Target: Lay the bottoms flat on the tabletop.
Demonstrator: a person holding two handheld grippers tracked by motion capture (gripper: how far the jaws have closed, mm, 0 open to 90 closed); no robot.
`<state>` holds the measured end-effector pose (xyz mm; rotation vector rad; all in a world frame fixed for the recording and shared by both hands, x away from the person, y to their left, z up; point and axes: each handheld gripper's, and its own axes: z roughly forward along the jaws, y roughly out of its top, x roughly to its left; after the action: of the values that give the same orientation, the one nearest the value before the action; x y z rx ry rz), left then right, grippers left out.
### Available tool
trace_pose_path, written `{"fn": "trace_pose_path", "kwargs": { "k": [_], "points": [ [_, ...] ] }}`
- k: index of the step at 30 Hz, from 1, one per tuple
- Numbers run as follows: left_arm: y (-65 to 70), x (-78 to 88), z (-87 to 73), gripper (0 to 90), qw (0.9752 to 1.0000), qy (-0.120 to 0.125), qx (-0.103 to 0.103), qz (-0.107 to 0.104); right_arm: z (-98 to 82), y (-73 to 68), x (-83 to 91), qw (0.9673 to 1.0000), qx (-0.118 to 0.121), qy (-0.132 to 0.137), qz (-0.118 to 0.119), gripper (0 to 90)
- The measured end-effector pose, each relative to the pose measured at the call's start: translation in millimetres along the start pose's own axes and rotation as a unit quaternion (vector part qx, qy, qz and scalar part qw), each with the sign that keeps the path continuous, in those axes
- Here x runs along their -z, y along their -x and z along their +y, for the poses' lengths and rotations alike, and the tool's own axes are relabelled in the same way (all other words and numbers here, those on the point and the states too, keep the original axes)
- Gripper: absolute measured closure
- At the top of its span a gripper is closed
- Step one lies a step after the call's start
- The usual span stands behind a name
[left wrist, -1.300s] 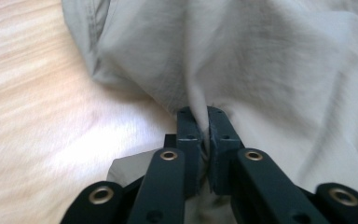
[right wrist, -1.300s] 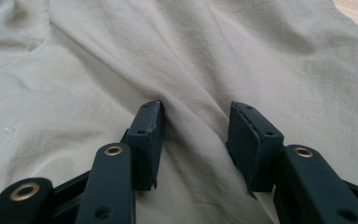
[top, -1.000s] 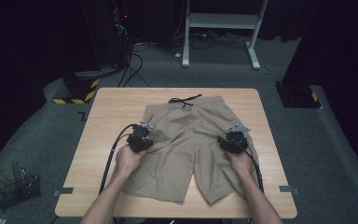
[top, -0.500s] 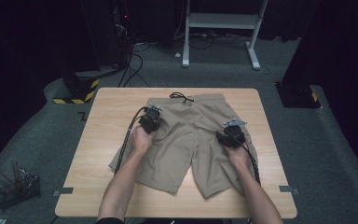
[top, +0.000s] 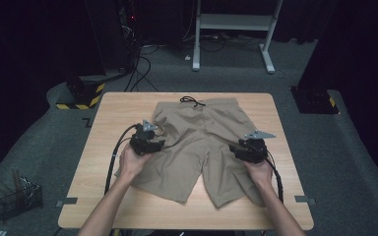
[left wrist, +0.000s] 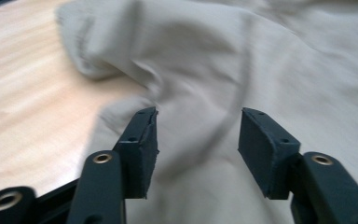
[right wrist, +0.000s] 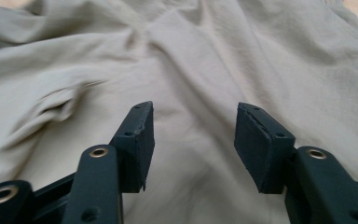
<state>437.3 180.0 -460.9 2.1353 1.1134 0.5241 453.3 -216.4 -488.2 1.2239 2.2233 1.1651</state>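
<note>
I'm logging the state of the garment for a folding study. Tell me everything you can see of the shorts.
The shorts are khaki-beige, of a thin woven-looking cloth, spread flat and front-up on the wooden table. The waistband lies at the far side with a dark drawstring trailing from it; the two legs point toward the person. The cloth is softly creased, and its left waist corner is bunched. The left gripper and right gripper hang over it with jaws open, gripping no cloth.

Table lit from above, surroundings dark; close-up fabric motion-blurred.
</note>
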Motion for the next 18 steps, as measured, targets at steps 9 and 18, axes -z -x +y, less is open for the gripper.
{"fn": "trace_pose_path", "kwargs": {
  "k": [9, 18],
  "points": [
    [44.5, 17.3, -51.1, 43.9, 0.9994, -0.003, -0.011, -0.033, -23.6, -18.2, 26.2, 0.9998, 0.021, 0.008, -0.004, 46.1],
    [47.8, -0.6, -69.2, 46.6, 0.9993, -0.034, 0.009, -0.015, -37.9, -33.1, 14.1, 0.9951, 0.067, -0.07, 0.02, 65.8]
  ]
}}
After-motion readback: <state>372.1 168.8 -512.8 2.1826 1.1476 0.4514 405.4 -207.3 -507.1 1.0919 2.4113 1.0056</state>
